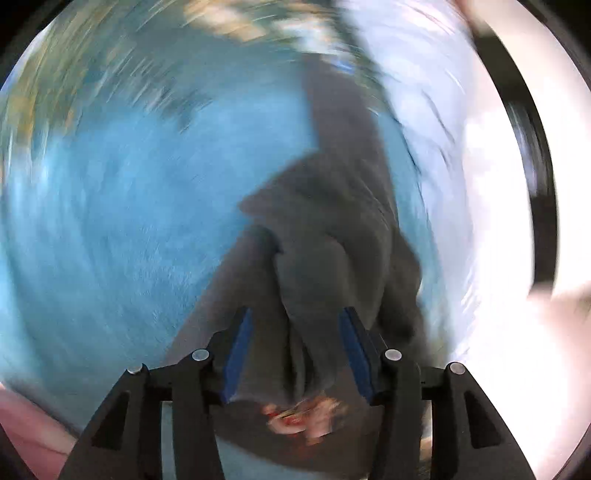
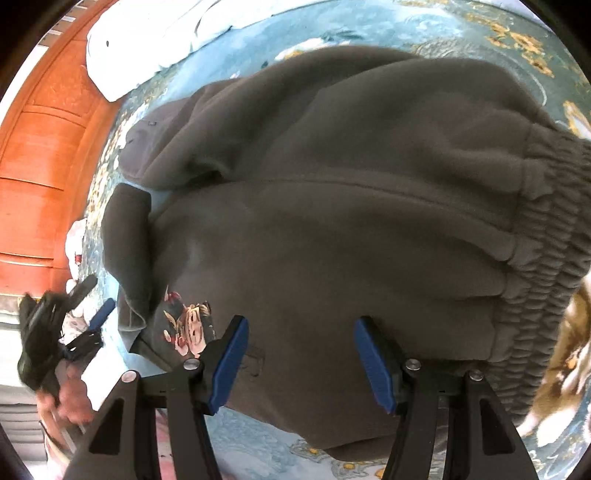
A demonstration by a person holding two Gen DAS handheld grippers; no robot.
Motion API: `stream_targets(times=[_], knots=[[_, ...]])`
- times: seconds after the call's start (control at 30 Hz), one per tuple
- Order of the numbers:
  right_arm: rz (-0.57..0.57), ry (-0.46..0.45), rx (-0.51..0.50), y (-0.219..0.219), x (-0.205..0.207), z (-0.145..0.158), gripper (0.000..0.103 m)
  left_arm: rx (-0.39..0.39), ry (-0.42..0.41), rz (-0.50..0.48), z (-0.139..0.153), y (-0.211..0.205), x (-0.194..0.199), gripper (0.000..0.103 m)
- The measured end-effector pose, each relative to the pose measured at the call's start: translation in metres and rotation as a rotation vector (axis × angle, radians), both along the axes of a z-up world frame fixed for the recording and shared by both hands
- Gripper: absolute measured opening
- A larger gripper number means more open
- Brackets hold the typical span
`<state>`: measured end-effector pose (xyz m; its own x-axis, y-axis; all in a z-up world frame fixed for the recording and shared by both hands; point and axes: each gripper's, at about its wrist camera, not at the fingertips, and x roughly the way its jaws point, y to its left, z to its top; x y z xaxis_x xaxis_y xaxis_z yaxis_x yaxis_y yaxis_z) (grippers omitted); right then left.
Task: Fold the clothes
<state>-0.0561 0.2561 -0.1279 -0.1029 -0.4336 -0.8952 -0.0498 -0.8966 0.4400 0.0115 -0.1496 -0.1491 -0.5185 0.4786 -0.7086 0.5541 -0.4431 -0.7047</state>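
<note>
Grey sweatpants (image 2: 332, 221) lie folded on the blue bedspread (image 1: 110, 240); left gripper (image 1: 295, 321) jaws parted, fabric loose between; right gripper (image 2: 301, 332) released above cloth

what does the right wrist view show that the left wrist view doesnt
Only the right wrist view shows the ribbed elastic hem of the dark grey fleece sweatshirt, the orange wooden cabinet, the white folded cloth, the left gripper seen from outside, held in a black-gloved hand, and the open right gripper over the fabric.

Only the left wrist view, badly blurred, shows the left gripper's jaws apart with a fold of fabric between them.

Both show the sweatshirt, its floral patch, and the blue patterned bedspread.
</note>
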Motion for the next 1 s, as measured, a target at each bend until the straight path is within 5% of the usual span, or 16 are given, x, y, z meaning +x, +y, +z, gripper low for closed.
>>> stream_targets(times=[0.13,0.23,0.3,0.33,0.5,0.67,0.83,1.0], knots=[[0.013,-0.009,0.0,-0.001,0.001,-0.002,0.064,0.069,-0.028,0.043,-0.015,0.003,-0.014,0.05],[0.001,-0.019,-0.001,0.002,0.0,-0.002,0.064,0.015,-0.019,0.007,-0.01,0.01,-0.029,0.047],[-0.004,-0.024,0.003,0.003,0.001,-0.002,0.064,-0.004,-0.024,-0.019,-0.01,0.008,-0.039,0.015],[-0.005,-0.025,0.005,0.003,0.001,-0.002,0.064,-0.033,-0.015,-0.027,-0.006,0.003,-0.042,0.012],[0.01,-0.026,0.016,-0.003,0.001,0.0,0.064,-0.227,0.064,-0.06,0.028,-0.035,-0.048,0.005],[0.009,-0.031,0.027,-0.008,0.001,-0.001,0.064,-0.527,0.086,0.054,0.078,-0.094,-0.036,0.005],[0.04,-0.026,0.028,-0.018,0.001,0.001,0.064,-0.817,-0.078,0.042,0.08,-0.146,-0.026,0.005],[0.049,-0.006,0.032,-0.016,0.002,0.007,0.064,-0.86,-0.167,-0.012,0.065,-0.167,-0.026,0.005]])
